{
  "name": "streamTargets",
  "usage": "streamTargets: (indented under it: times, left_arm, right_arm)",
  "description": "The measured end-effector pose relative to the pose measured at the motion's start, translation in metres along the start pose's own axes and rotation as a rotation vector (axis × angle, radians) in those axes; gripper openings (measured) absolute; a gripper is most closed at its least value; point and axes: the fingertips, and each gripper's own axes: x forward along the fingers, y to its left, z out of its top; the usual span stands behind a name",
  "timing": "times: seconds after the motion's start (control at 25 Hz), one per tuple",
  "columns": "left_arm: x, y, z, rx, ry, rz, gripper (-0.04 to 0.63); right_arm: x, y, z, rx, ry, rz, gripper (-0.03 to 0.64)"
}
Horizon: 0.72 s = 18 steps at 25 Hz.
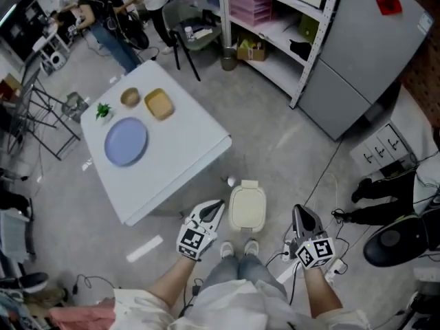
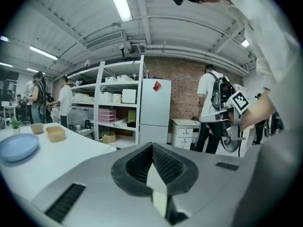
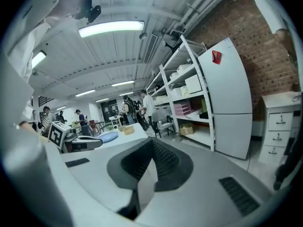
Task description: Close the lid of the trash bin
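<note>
A small cream trash bin (image 1: 247, 207) stands on the floor in front of my feet, its lid down flat. My left gripper (image 1: 216, 206) hangs just left of it, jaws shut on nothing. My right gripper (image 1: 300, 215) hangs to the bin's right, also shut and empty. In the left gripper view the left gripper (image 2: 152, 144) points out level across the room, with the right gripper (image 2: 232, 109) seen at the right. In the right gripper view the right gripper (image 3: 152, 141) faces the shelving, with the left gripper (image 3: 75, 138) at the left. The bin shows in neither gripper view.
A white table (image 1: 184, 150) stands to the left with a blue plate (image 1: 126, 141), a tan tray (image 1: 159, 104), a bowl (image 1: 130, 97) and a small plant (image 1: 103, 110). A white shelf unit (image 1: 289, 26), a grey fridge (image 1: 371, 53), floor cables (image 1: 347, 215) and people (image 1: 96, 12) are around.
</note>
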Motion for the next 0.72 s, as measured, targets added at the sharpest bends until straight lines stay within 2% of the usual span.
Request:
streamTargets:
  times: [0.36, 0.56, 0.72]
  left_arm:
    - [-0.081, 0.021, 0.121, 0.0, -0.206, 0.159, 0.026]
    - [-0.118, 0.025, 0.183, 0.053, -0.343, 0.197, 0.025]
    - [-0.138, 0.024, 0.221, 0.082, -0.422, 0.225, 0.025]
  right_arm:
    - [-0.043, 0.014, 0.096, -0.067, -0.153, -0.011, 0.018]
    - [-0.068, 0.021, 0.15, -0.114, -0.28, -0.02, 0.018]
    - [-0.087, 0.021, 0.184, -0.15, -0.353, -0.021, 0.018]
